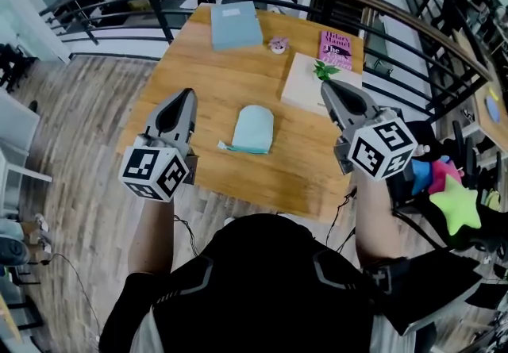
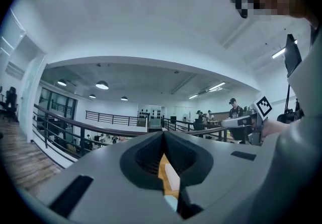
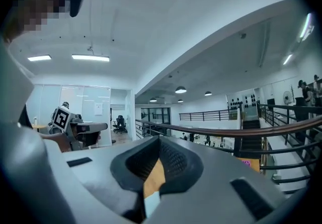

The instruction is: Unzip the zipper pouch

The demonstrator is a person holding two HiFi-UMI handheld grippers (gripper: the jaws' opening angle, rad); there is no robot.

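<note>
Left gripper (image 1: 187, 96): jaws closed, nothing between them. Right gripper (image 1: 325, 86): same, closed and empty. Both are held level above the worktop (image 1: 230, 78), left and right of centre frame.

Pouch (image 1: 254, 128): pale blue, flat on the worktop, roughly midway between the two grippers and below their tips in the picture. The zipper edge seems to run left-right along its lower end. The tab-like end sticks out lower left, so the left gripper is judged nearer to it.

Zipper pouch (image 1: 254, 128): zip state too small to tell. Pink object (image 1: 278, 44): unidentifiable. Right claw (image 1: 327, 86) hides corner of beige pad (image 1: 302, 80). Surface (image 2: 161, 166): mere sliver in gripper views.
</note>
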